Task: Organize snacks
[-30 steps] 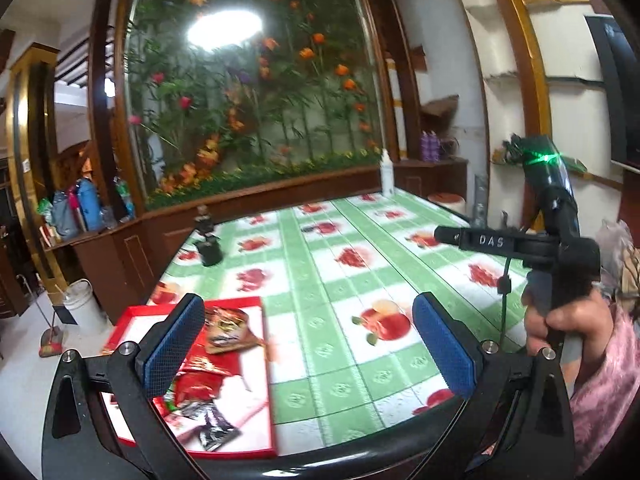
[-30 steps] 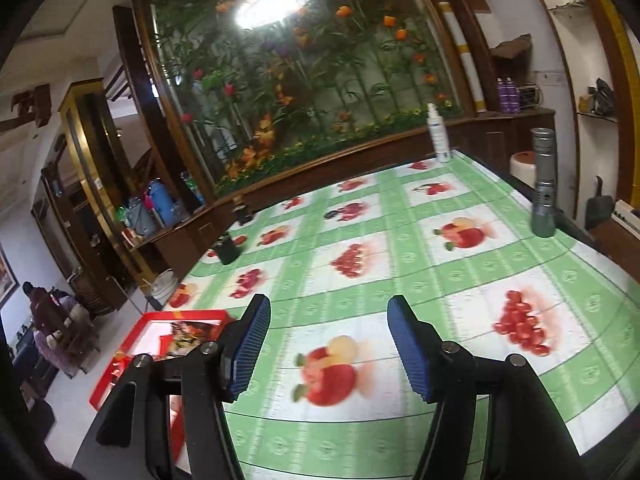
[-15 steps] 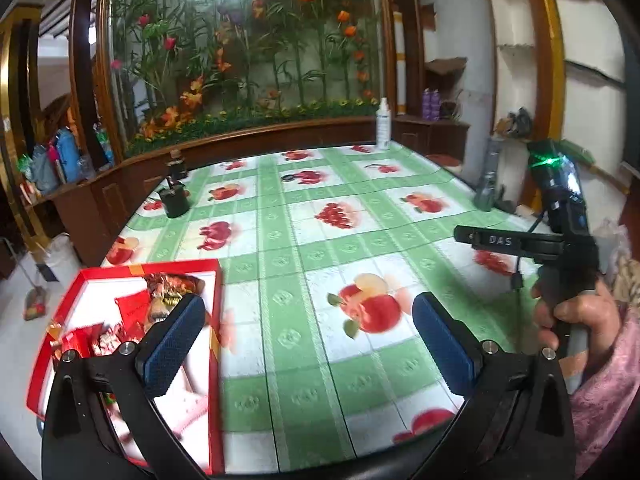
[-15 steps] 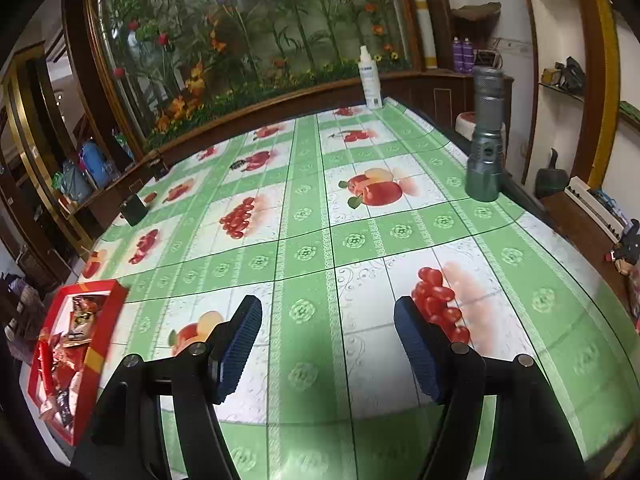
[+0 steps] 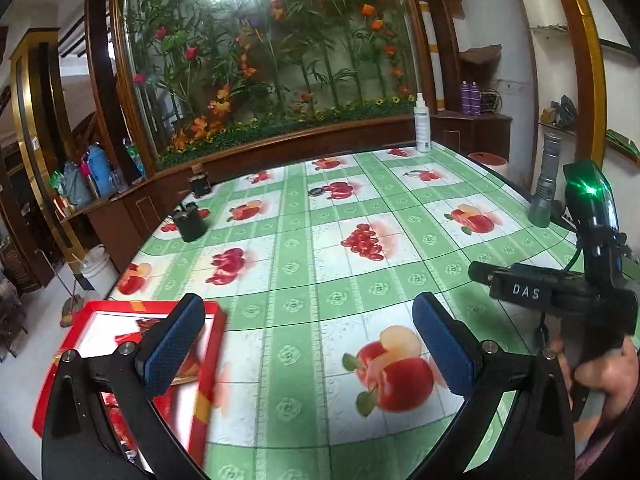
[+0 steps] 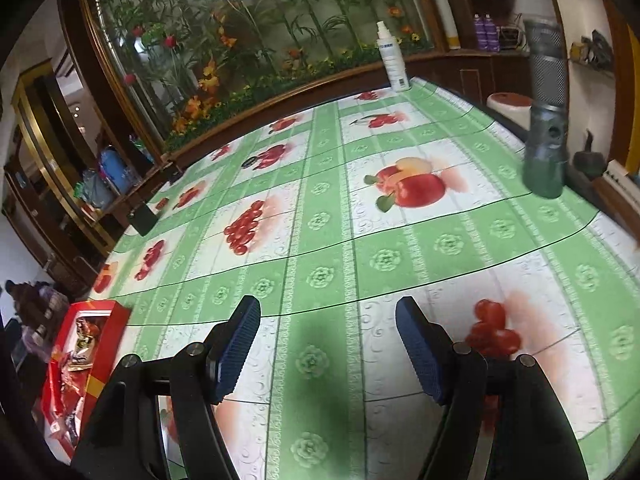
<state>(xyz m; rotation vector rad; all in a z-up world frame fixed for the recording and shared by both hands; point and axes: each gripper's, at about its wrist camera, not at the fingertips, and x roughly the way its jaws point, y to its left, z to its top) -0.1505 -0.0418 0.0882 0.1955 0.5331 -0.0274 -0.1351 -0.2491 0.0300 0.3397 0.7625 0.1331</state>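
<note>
The step in hand looks like the approach: nothing is picked yet, and both grippers hang over the table (image 5: pixel 304 280) w/ its green-and-white fruit-print cloth. The left gripper (image 5: pixel 308 344) has its blue pads wide apart w/ nothing between them; its left pad sits in front of the red box (image 5: pixel 208 392), which lies at the near left corner of the table. The right gripper (image 6: pixel 328 348) is also empty, the jaws about two thirds apart, and only bare cloth shows between the pads. In the left wrist view a hand (image 5: pixel 604 372) holds the handle of the right gripper at the far right. The red box is the only container I can see; it is open on top and has a white floor. In it lie the snacks (image 6: pixel 82 340), shiny red and gold-brown wrappers in a loose heap; how many, I cannot tell because of blur. In my judgement the next move calls for the left gripper to go down and left into the box, bc the snacks are nearest to that side, and the pads must close on one thin wrapper w/o catching the box wall. A grey flashlight (image 6: pixel 546 120) stands upright near the right edge, and a white spray bottle (image 6: pixel 394 60) at the far edge; both are well apart from the box.
</note>
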